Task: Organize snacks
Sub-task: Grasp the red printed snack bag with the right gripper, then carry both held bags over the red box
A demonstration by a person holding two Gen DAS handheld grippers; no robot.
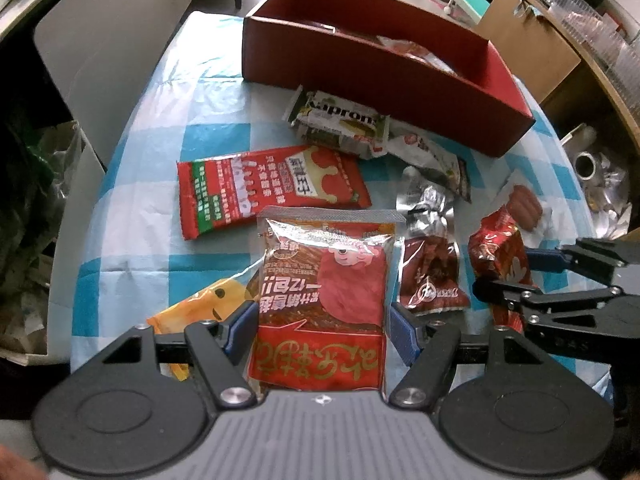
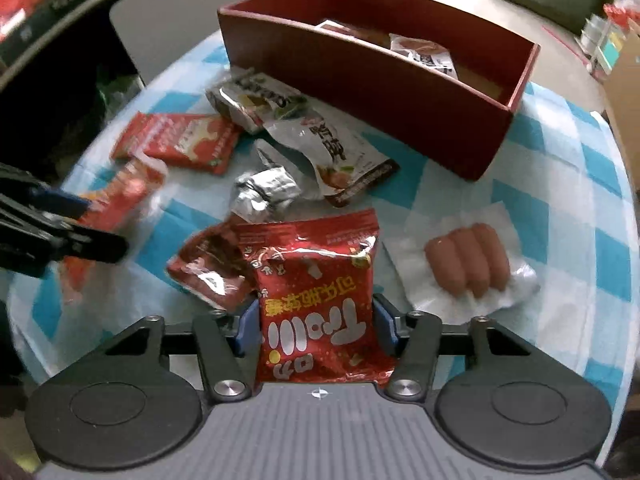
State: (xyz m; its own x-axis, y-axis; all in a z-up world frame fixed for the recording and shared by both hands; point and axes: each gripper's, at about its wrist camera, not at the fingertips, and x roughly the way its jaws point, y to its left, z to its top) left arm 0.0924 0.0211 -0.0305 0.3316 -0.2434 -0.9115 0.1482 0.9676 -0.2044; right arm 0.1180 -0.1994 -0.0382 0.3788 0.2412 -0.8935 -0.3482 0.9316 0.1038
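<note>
My left gripper [image 1: 322, 330] is shut on a red and clear spicy-strip packet [image 1: 322, 280], its blue pads against both sides. My right gripper [image 2: 316, 328] is shut on a shiny red snack bag with white letters [image 2: 316, 292]; it also shows in the left wrist view [image 1: 500, 256]. The dark red open box [image 1: 384, 68] stands at the back of the table and holds a few packets [image 2: 424, 50]. Loose on the checked cloth lie a flat red packet [image 1: 272, 188], a green and white wafer pack [image 1: 340, 124], a silver pouch [image 2: 266, 192] and a dark red pouch [image 2: 212, 264].
A sealed pack of sausages [image 2: 468, 264] lies right of my right gripper. A white pouch [image 2: 344, 156] lies before the box [image 2: 360, 76]. A yellow packet [image 1: 200, 308] lies under my left finger. The blue and white cloth [image 2: 560, 184] covers a round table. Shelves and clutter stand beyond the edges.
</note>
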